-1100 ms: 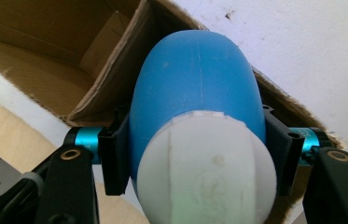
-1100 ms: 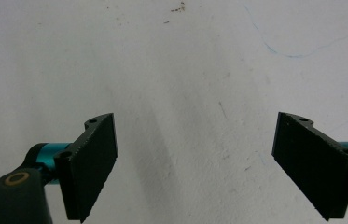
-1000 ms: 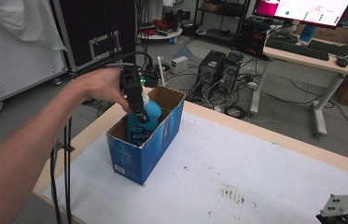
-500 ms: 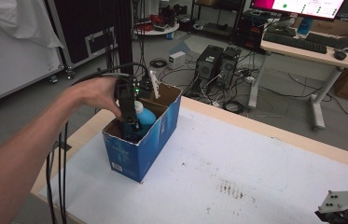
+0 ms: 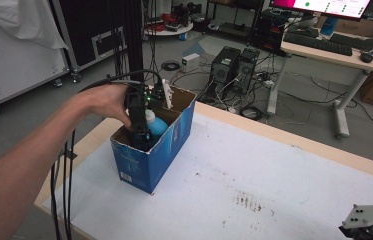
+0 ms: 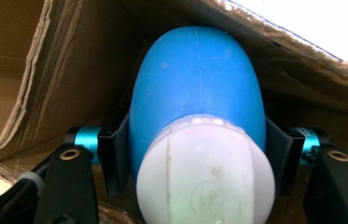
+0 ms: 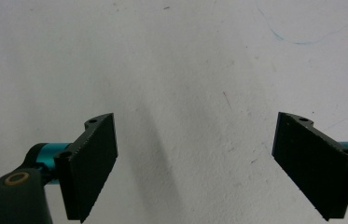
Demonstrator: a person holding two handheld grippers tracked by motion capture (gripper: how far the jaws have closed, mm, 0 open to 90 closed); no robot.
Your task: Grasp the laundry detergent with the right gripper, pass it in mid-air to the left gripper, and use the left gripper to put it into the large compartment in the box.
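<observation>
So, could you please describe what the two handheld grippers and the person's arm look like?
Both grippers have flat black rectangular jaws on turquoise metal fittings with brass-ringed screw holes. The left gripper has a black body, a small green light and black cables hanging along the forearm, which is bare. The right gripper carries a grey three-cornered plate with screw holes.

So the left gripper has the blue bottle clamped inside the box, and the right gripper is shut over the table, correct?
Not quite: the right gripper is open, its jaws wide apart over the bare white table, as the right gripper view shows. The left gripper does clamp the blue bottle inside the box.
</observation>
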